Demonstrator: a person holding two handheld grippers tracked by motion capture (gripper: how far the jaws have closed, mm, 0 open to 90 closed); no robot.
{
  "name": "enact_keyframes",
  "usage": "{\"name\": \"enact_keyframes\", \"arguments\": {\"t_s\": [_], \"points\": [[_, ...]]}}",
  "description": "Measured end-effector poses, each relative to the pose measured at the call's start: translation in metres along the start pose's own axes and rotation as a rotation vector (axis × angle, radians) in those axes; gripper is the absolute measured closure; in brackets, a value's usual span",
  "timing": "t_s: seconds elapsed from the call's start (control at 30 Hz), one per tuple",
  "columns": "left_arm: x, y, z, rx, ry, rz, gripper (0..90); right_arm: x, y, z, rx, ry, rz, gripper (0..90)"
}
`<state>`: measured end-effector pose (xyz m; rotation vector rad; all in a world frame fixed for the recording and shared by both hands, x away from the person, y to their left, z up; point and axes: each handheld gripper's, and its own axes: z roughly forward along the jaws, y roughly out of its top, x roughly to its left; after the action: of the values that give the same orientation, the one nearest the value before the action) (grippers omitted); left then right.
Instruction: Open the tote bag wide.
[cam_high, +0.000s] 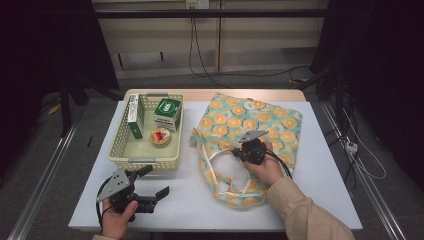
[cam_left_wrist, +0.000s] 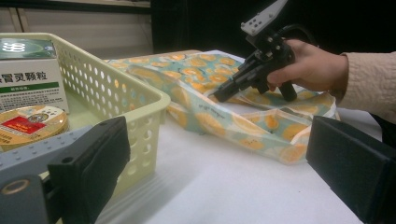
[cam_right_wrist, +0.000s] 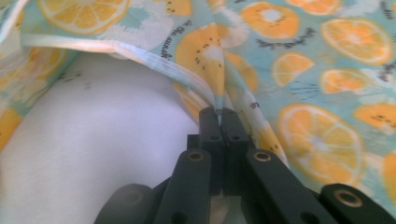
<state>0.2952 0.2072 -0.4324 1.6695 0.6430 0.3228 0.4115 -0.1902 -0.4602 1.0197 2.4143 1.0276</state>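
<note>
A cloth bag (cam_high: 250, 125) printed with orange slices lies on the white table (cam_high: 320, 170), its white handles toward the near edge. My right gripper (cam_high: 235, 152) is shut on a fold at the bag's rim (cam_right_wrist: 219, 100), the two black jaws pressed together with the fabric pinched between them (cam_right_wrist: 218, 113). The left gripper view shows that gripper (cam_left_wrist: 217, 98) and the hand on top of the bag (cam_left_wrist: 205, 79). My left gripper (cam_high: 156, 181) rests open near the table's front left, jaws wide apart (cam_left_wrist: 219, 177), nothing between them.
A pale yellow perforated basket (cam_high: 120, 145) stands at the left and holds a tall green-white box (cam_high: 134, 116), a squarer green-white box (cam_high: 167, 112) and a round tin (cam_high: 160, 136). Its corner (cam_left_wrist: 154, 100) is close to my left gripper. Bare table lies between basket and bag.
</note>
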Motion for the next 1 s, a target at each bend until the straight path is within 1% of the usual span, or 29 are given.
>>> {"name": "enact_keyframes", "arguments": {"t_s": [0.1,0.2,0.23,0.27,0.33,0.37,0.4,0.43,0.47,0.5,0.53,0.57,0.6,0.63,0.67,0.7,0.73,0.77,0.8,0.83,0.9,0.97,1.0], "points": [[0.0,0.0,0.0,0.002,0.001,-0.004,6.0,-0.01,-0.001,0.002,-0.018,-0.031,0.043,90.0],[0.001,0.0,0.001,0.003,0.002,-0.002,6.0,-0.021,0.002,0.004,-0.028,-0.076,0.057,90.0],[0.001,-0.001,0.001,0.004,0.001,-0.005,6.0,-0.027,0.004,0.005,-0.033,-0.102,0.063,90.0],[0.001,-0.001,0.001,0.004,0.002,-0.006,6.0,-0.034,0.007,0.005,-0.043,-0.114,0.089,90.0],[0.001,-0.001,0.001,0.003,0.002,-0.007,6.0,-0.045,0.011,0.004,-0.052,-0.156,0.101,90.0],[0.001,-0.001,0.001,0.002,0.002,-0.007,6.0,-0.049,0.012,0.004,-0.054,-0.151,0.125,90.0],[0.002,-0.001,0.001,0.002,0.003,-0.006,6.0,-0.052,0.012,0.004,-0.065,-0.126,0.149,90.0],[0.002,-0.001,0.001,0.002,0.003,-0.005,6.0,-0.052,0.012,0.004,-0.06,-0.124,0.147,90.0],[0.002,-0.001,0.001,0.0,0.002,-0.006,6.0,-0.05,0.011,0.005,-0.046,-0.116,0.139,90.0],[0.002,-0.001,0.001,0.001,0.002,-0.008,6.0,-0.047,0.01,0.006,-0.031,-0.072,0.154,90.0],[0.002,-0.001,0.001,0.002,0.003,-0.009,6.0,-0.044,0.009,0.007,-0.013,-0.033,0.183,85.4],[0.002,-0.001,0.001,0.001,0.002,-0.009,6.0,-0.039,0.009,0.007,0.004,-0.023,0.181,68.5],[0.001,0.0,0.0,0.003,0.001,-0.008,6.0,-0.033,0.01,0.007,0.016,-0.034,0.167,51.0],[0.001,0.0,0.0,0.0,-0.001,-0.004,6.0,-0.028,0.011,0.006,0.023,-0.047,0.147,44.0],[0.0,0.0,0.0,0.0,-0.003,-0.004,6.0,-0.022,0.012,0.003,0.021,-0.039,0.124,45.0],[0.0,0.0,0.001,0.0,-0.004,-0.003,6.0,-0.017,0.013,-0.002,0.013,-0.022,0.103,43.3],[0.0,0.001,0.001,0.002,-0.005,0.002,5.9,-0.012,0.014,-0.006,0.0,-0.022,0.1,39.8],[-0.001,0.001,0.001,0.004,-0.006,0.003,5.9,-0.007,0.015,-0.011,-0.007,-0.029,0.079,37.6],[-0.001,0.0,0.001,0.004,-0.006,-0.002,5.9,-0.003,0.017,-0.016,-0.006,-0.029,0.062,37.5],[-0.001,0.0,0.001,0.004,-0.005,-0.002,5.9,0.002,0.018,-0.022,-0.013,-0.022,0.056,37.4],[-0.001,0.001,0.001,0.001,-0.006,-0.003,5.9,0.012,0.021,-0.031,-0.027,0.013,0.043,38.3],[-0.001,0.001,0.0,-0.002,-0.005,0.001,5.9,0.022,0.022,-0.039,-0.041,0.032,0.035,38.9],[-0.002,0.001,0.0,-0.002,-0.004,-0.002,5.9,0.03,0.021,-0.042,-0.044,0.061,0.021,40.6]]}}
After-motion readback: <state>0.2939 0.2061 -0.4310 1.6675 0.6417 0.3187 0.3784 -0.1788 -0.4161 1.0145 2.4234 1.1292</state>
